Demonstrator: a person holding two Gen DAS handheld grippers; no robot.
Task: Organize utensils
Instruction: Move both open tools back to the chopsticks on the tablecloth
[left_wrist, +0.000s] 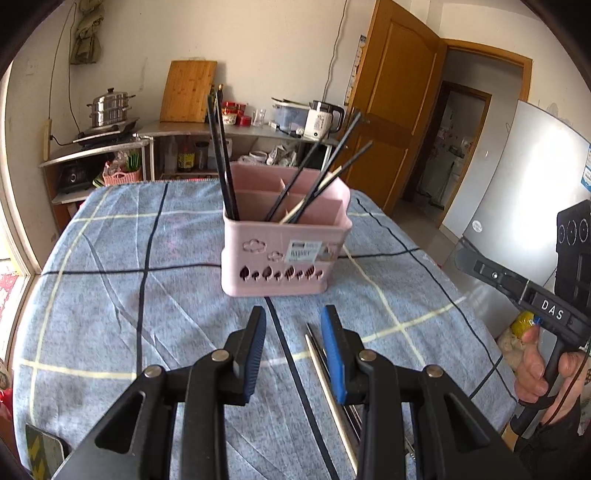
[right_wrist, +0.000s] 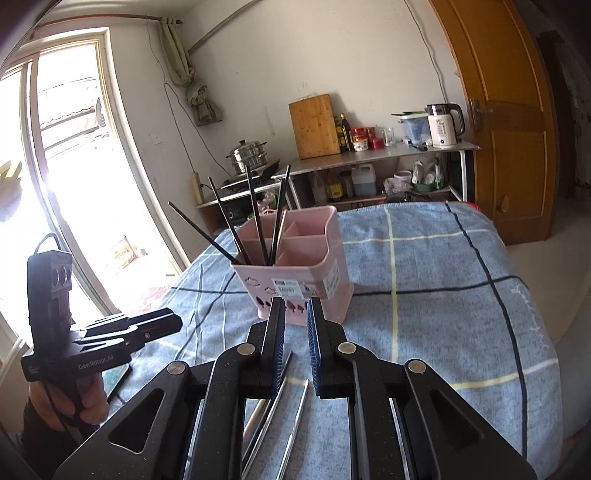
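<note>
Chopsticks (left_wrist: 328, 373) beside the empty, parted left claw (left_wrist: 295, 325), refrigerator (left_wrist: 517, 206) there only, right claw (right_wrist: 295, 314) narrowly parted, empty.

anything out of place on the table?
Yes: several chopsticks lie loose on the blue plaid cloth, not in the pink holder. The black chopsticks in it lean in different directions.

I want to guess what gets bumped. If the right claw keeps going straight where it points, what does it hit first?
Probably the pink holder, low on its front wall. The right claw aims slightly downward at it, so it might touch the blue cloth just before it; depth is hard to judge.
</note>
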